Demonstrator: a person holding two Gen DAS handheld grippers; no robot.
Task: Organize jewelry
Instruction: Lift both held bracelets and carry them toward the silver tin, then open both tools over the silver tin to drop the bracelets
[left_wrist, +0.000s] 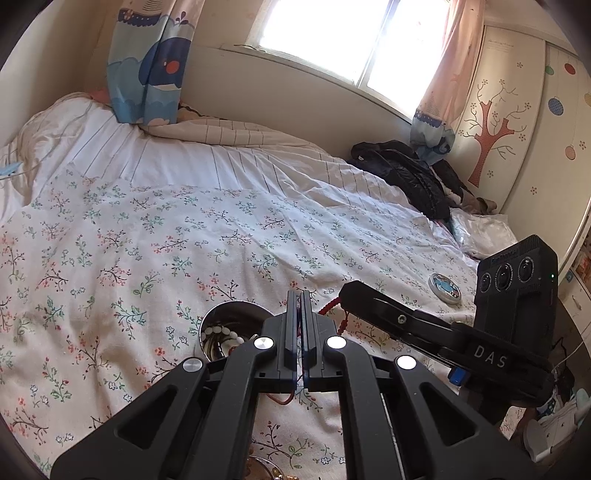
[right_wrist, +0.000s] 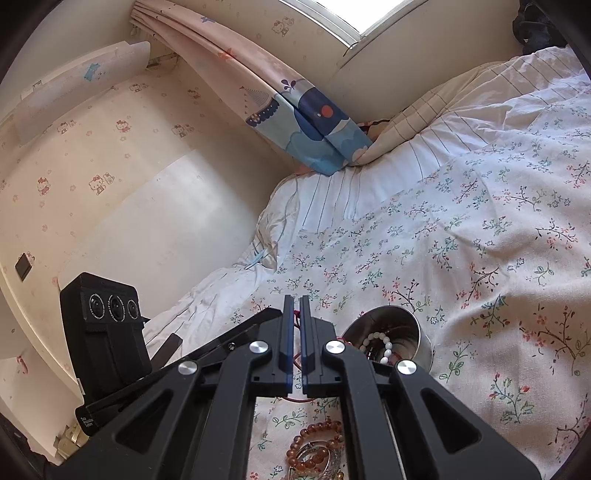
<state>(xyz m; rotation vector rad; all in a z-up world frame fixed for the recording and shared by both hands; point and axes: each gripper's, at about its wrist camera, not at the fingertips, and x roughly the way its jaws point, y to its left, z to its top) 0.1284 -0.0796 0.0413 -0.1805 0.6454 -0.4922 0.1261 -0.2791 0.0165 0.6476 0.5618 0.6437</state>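
A red bead string (left_wrist: 331, 306) on a thin red cord runs between both grippers, just above the flowered bedsheet. My left gripper (left_wrist: 300, 293) is shut, with the red cord showing in the slit between its fingers. The right gripper (left_wrist: 346, 291) reaches in from the right, its tip at the beads. In the right wrist view my right gripper (right_wrist: 296, 298) is shut on the red cord (right_wrist: 295, 314), and the left gripper (right_wrist: 275, 313) lies close against its left side. A steel bowl (right_wrist: 413, 332) beside them holds a white bead bracelet (right_wrist: 384, 345); the bowl (left_wrist: 218, 314) also appears left of my left gripper.
Amber bead bracelets (right_wrist: 317, 439) and silver pieces lie on the sheet below the right gripper. A round picture tin (left_wrist: 445, 288) sits to the right on the bed. A black jacket (left_wrist: 406, 173) and a plastic bag (left_wrist: 484, 232) lie by the wardrobe.
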